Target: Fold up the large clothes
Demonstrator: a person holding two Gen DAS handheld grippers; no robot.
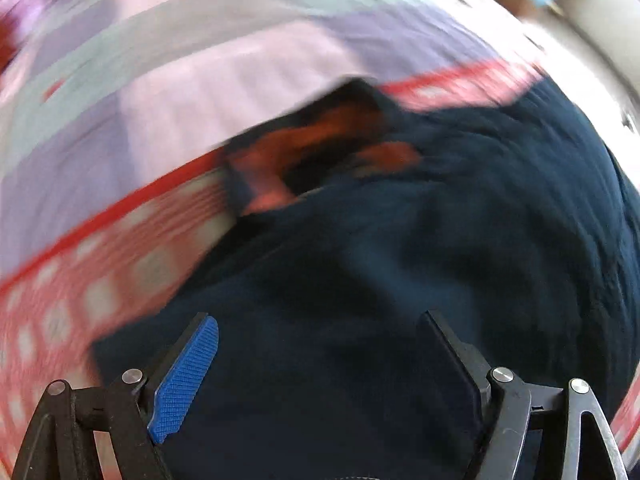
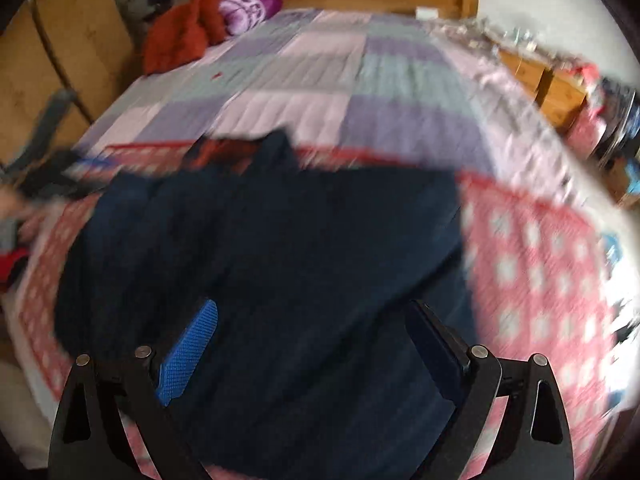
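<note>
My left gripper [image 1: 316, 364] and right gripper [image 2: 312, 344] both gape wide, holding nothing. The dark navy fabric garment [image 2: 272, 264] lies straight ahead beneath both, on the pink-and-white checked blanket [image 2: 536, 272], its orange-lined collar [image 1: 320, 148] farthest away.

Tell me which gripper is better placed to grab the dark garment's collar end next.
Probably left. The left gripper hangs open over the navy garment with the orange-lined collar straight ahead; from the right gripper, also open, that end lies farther off.
</note>
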